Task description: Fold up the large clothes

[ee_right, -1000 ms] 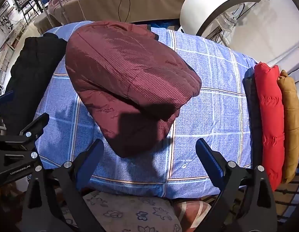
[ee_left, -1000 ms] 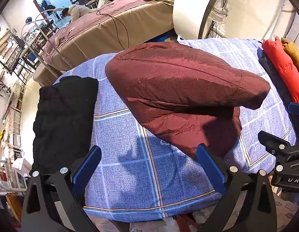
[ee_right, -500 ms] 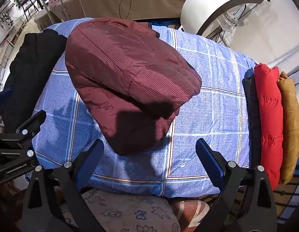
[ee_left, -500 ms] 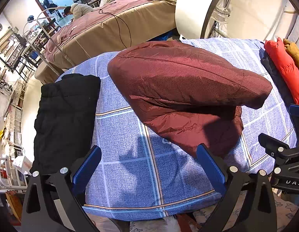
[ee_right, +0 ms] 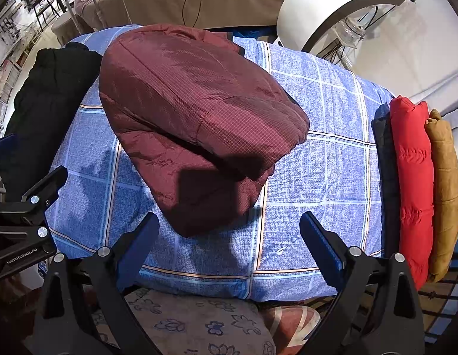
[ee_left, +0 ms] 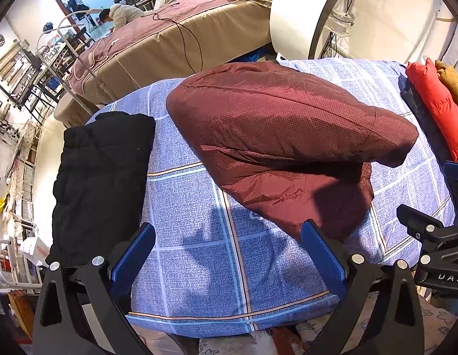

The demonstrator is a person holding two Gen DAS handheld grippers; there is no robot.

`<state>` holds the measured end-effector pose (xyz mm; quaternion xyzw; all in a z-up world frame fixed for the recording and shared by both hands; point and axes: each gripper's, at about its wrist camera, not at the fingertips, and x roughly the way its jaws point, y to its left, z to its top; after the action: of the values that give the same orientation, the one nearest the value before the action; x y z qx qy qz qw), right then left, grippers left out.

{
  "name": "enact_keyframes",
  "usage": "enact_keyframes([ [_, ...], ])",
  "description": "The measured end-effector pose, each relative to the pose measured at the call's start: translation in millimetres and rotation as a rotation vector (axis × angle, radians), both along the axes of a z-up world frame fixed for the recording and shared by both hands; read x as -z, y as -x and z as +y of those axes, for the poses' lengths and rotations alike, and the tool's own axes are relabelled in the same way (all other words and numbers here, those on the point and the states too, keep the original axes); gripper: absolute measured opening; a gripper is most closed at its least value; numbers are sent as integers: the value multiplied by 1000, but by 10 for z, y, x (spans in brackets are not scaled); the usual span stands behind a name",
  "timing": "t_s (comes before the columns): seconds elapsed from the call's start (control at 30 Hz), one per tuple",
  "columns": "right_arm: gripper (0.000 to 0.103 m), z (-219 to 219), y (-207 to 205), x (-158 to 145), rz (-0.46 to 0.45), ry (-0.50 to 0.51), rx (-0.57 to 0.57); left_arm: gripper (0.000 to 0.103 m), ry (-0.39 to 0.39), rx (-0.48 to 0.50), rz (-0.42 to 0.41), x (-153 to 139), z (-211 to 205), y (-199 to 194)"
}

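A maroon puffy jacket lies folded over itself on the blue checked bedspread; it also shows in the right wrist view. My left gripper is open and empty, above the bedspread's near edge, short of the jacket's lower corner. My right gripper is open and empty, just in front of the jacket's near tip. Each gripper shows at the edge of the other's view.
A folded black garment lies on the left of the bedspread. Red, tan and dark folded jackets are stacked at the right edge. A brown bed and a white machine stand behind.
Both grippers have drawn back slightly and risen, so the jacket looks a little farther. The jacket has not moved; both grippers stay open.
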<state>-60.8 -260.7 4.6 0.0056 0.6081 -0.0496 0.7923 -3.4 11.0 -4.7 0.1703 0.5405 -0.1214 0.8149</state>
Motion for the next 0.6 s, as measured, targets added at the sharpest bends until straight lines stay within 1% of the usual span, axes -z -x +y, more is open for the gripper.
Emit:
enact_keyframes([
  [0.6, 94, -11, 25, 40, 4, -4, 3, 97, 2, 5, 7, 11, 0, -1],
])
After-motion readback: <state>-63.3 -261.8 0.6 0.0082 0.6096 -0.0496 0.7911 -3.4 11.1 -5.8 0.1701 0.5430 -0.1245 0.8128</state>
